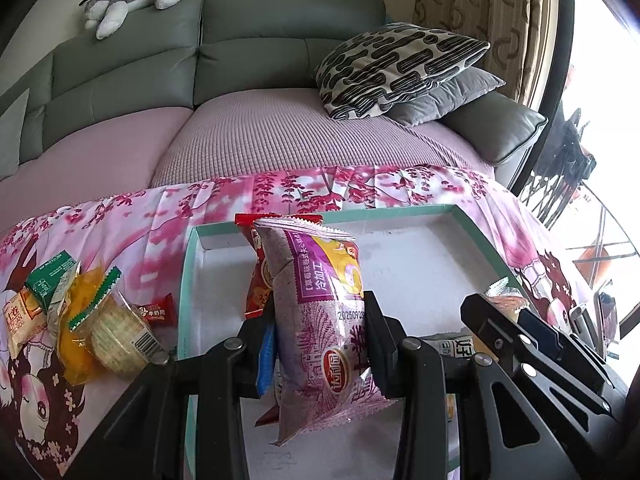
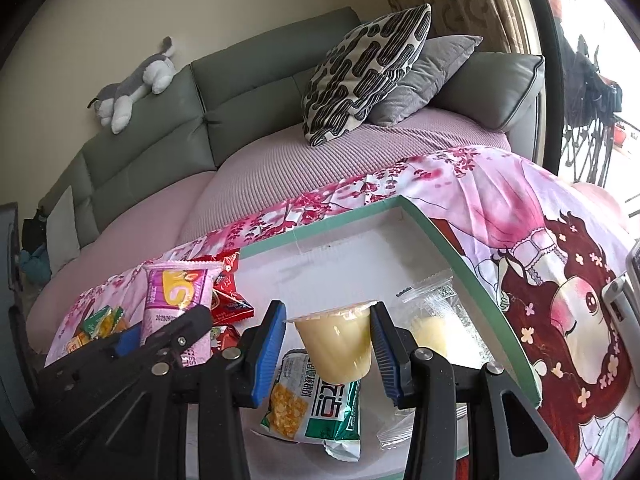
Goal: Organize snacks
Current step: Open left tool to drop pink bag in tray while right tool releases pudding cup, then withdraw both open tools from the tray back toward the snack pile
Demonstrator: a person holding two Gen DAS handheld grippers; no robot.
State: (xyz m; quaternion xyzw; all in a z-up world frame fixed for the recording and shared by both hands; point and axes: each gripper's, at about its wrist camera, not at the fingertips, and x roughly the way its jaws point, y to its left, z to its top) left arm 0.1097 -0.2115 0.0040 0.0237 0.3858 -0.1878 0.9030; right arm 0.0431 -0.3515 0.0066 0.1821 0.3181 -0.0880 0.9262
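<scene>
My left gripper [image 1: 320,312] is shut on a purple snack packet [image 1: 316,272], which it holds upright over a shallow white box with a teal rim [image 1: 187,264]. A red packet [image 1: 256,280] shows just behind the purple one. My right gripper [image 2: 328,312] is shut on a yellow jelly cup [image 2: 336,344], held by its sides between the blue pads [image 2: 268,344] above the same box [image 2: 460,268]. Under the cup lies a green and white packet [image 2: 316,412]. A second jelly cup in a clear wrapper [image 2: 436,320] rests near the box's right wall.
Loose snacks [image 1: 80,312] lie in a heap on the pink flowered cloth [image 1: 120,216] left of the box, among them a yellow packet, a green one and a small red candy [image 1: 158,310]. A grey sofa [image 1: 248,40] with pillows [image 1: 392,64] stands behind.
</scene>
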